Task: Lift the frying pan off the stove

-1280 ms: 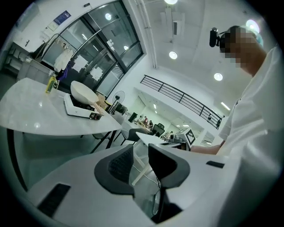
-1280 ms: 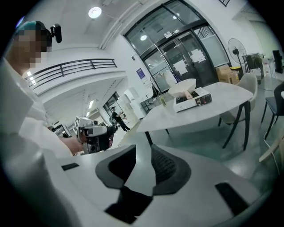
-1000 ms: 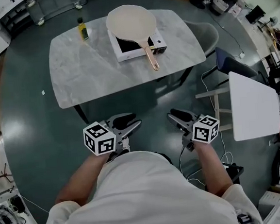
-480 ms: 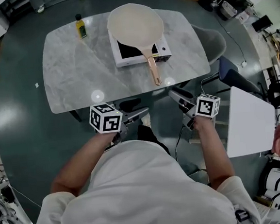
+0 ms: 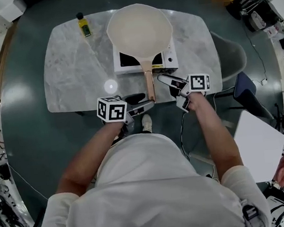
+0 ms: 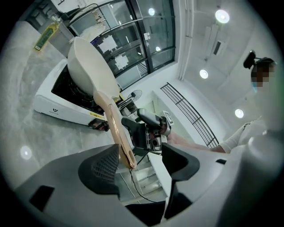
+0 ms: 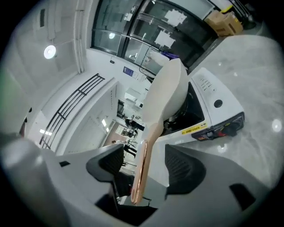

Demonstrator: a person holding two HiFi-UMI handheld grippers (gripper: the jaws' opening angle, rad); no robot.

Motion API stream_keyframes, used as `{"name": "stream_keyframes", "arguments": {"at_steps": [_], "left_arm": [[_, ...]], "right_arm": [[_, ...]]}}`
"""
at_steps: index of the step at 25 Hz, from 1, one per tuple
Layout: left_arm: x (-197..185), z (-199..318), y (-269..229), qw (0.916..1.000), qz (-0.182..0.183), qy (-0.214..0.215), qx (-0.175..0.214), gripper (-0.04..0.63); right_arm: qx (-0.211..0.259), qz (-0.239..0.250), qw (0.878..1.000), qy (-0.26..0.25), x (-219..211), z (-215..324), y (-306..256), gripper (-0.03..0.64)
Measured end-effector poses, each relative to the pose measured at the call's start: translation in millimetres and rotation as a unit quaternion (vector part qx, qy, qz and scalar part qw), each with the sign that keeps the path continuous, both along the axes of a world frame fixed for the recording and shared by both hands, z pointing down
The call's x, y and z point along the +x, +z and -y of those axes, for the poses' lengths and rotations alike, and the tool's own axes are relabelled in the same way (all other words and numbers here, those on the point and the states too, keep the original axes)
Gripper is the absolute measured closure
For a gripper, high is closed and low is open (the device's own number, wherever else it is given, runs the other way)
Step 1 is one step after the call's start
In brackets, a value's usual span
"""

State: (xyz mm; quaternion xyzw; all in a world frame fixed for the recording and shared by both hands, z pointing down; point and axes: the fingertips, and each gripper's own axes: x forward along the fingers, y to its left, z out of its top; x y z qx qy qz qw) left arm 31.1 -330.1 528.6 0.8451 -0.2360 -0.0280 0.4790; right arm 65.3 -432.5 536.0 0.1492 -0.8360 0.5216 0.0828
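A cream frying pan (image 5: pixel 139 29) sits on a white portable stove (image 5: pixel 169 58) on the marble table (image 5: pixel 69 67). Its copper handle (image 5: pixel 149 82) points toward me. My left gripper (image 5: pixel 142 102) reaches in from the left at the handle's tip, and my right gripper (image 5: pixel 167 82) comes from the right alongside it. In the left gripper view the handle end (image 6: pixel 126 153) lies between the jaws of the left gripper (image 6: pixel 142 162), close to the left pad. In the right gripper view the handle (image 7: pixel 140 175) runs between the jaws of the right gripper (image 7: pixel 144 166), clear of both pads. Both sets of jaws are opening.
A yellow oil bottle (image 5: pixel 83 26) stands at the table's far left. A grey chair (image 5: pixel 230 53) is at the table's right end, with a white tabletop (image 5: pixel 256 145) farther right. Cables and equipment ring the floor.
I have come up to the table. Both grippers moved forward from my waist to the pan handle, one on each side, and their jaws spread wider.
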Motion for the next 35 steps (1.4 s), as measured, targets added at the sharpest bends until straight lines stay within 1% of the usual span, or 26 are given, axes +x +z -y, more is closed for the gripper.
{"name": "stream_keyframes", "arguments": {"at_steps": [3,6,12,15,17,19,20,21,22,23,24,29,35], "left_arm": [[10,18,16,0.9993,-0.003,-0.028,-0.026,0.296],[16,31,25,0.998,-0.013,-0.045,-0.043,0.295],[27,51,41,0.9954,-0.028,-0.06,-0.07,0.295],[31,57,42,0.9935,-0.05,-0.062,-0.082,0.295],[35,60,44,0.9923,-0.059,-0.062,-0.09,0.296],[39,64,44,0.9913,-0.067,-0.06,-0.096,0.298],[41,65,43,0.9909,-0.072,-0.058,-0.098,0.309],[42,66,43,0.9906,-0.074,-0.058,-0.1,0.344],[43,67,43,0.9903,-0.074,-0.058,-0.102,0.405],[44,68,43,0.9901,-0.072,-0.06,-0.105,0.476],[43,68,44,0.99,-0.071,-0.061,-0.106,0.511],[40,69,38,0.9901,-0.077,-0.064,-0.098,0.518],[43,66,20,0.989,-0.092,-0.068,-0.094,0.517]], "right_arm": [[-0.046,0.004,0.999,-0.022,-13,23,16,0.308],[-0.068,0.024,0.996,-0.06,-38,42,26,0.295],[-0.1,0.058,0.987,-0.113,-80,65,41,0.289],[-0.125,0.083,0.98,-0.133,-99,64,41,0.295],[-0.131,0.098,0.976,-0.146,-109,62,39,0.312],[-0.141,0.116,0.971,-0.152,-117,61,36,0.343],[-0.146,0.123,0.97,-0.151,-119,60,35,0.375],[-0.147,0.128,0.969,-0.15,-120,61,35,0.401],[-0.145,0.128,0.97,-0.147,-120,61,36,0.446],[-0.141,0.123,0.972,-0.144,-119,62,37,0.46],[-0.137,0.117,0.973,-0.142,-119,63,38,0.468],[-0.126,0.115,0.976,-0.134,-120,64,36,0.467],[-0.141,0.121,0.975,-0.123,-117,62,28,0.468]]}}
